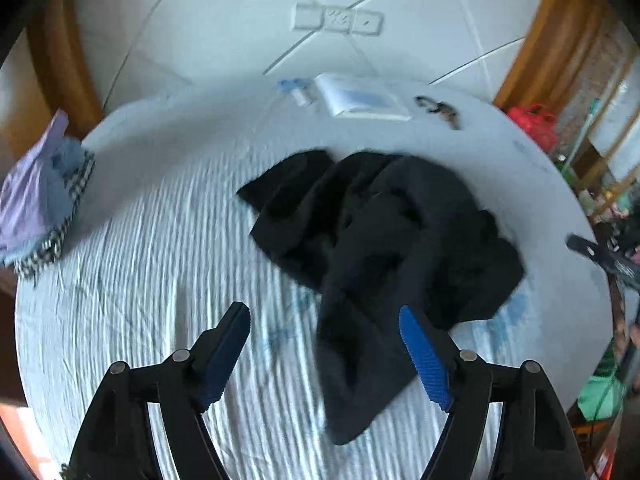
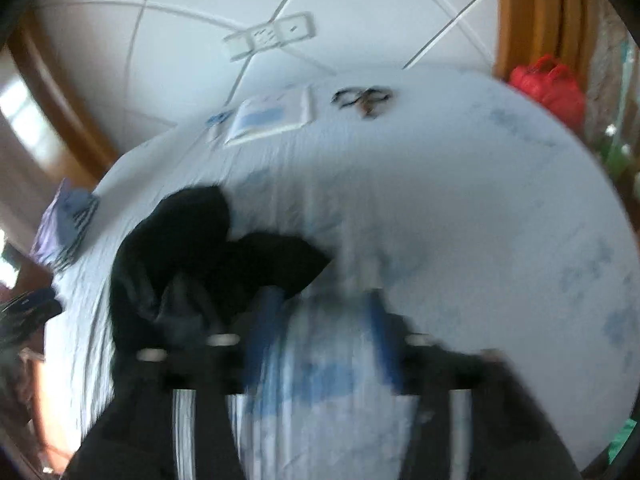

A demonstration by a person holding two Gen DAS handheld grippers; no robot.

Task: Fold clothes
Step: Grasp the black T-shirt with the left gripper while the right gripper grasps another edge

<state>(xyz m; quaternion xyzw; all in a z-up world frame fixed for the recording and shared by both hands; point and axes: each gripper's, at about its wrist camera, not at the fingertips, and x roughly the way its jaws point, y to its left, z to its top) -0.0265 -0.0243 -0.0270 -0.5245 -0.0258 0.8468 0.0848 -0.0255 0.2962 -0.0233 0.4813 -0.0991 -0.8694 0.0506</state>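
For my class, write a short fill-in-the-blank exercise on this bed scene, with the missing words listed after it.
1. The crumpled garment lying on the white ribbed bedsheet is ____ in colour.
2. The left gripper has ____ ridged pads on its fingers.
3. The bag beside the far corner of the bed is ____.
4. Between the pads of the left gripper, the jaws stand ____, holding nothing.

Missing words: black; blue; red; open

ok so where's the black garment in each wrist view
Left wrist: black garment crumpled right of centre on the bed.
Right wrist: black garment left of centre, blurred.
Shared landmark: white booklet near the headboard.
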